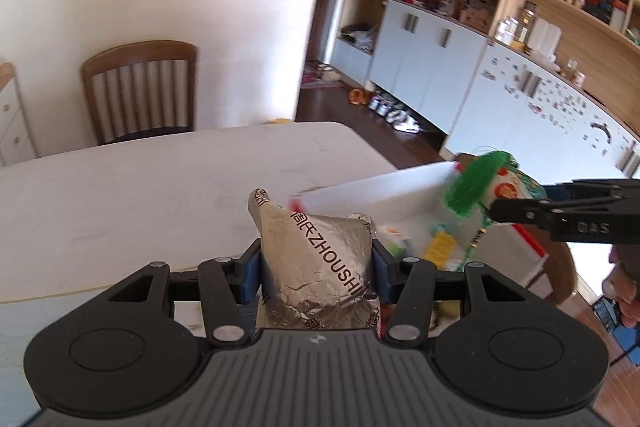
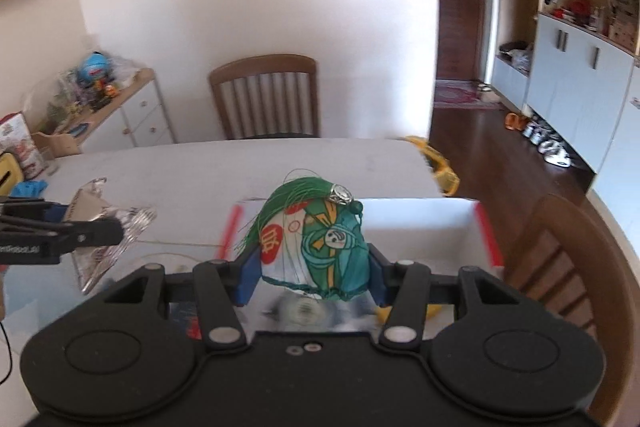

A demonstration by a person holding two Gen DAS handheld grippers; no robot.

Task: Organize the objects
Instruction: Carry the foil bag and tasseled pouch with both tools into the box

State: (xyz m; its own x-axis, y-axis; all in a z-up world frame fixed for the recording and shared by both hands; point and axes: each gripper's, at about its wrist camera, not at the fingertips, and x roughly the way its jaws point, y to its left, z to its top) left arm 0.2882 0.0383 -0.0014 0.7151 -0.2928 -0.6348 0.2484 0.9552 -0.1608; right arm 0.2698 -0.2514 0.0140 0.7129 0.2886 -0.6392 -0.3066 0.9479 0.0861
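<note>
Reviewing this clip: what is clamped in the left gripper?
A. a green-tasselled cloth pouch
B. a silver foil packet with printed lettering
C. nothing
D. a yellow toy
B: the left gripper has its blue pads pressed on both sides of the silver foil packet; the green-tasselled pouch sits in the right gripper.

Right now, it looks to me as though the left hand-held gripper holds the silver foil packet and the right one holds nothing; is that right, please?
Not quite. The left hand-held gripper does hold the silver foil packet, but the right hand-held gripper is shut on a green tasselled sachet, as the right wrist view shows.
</note>
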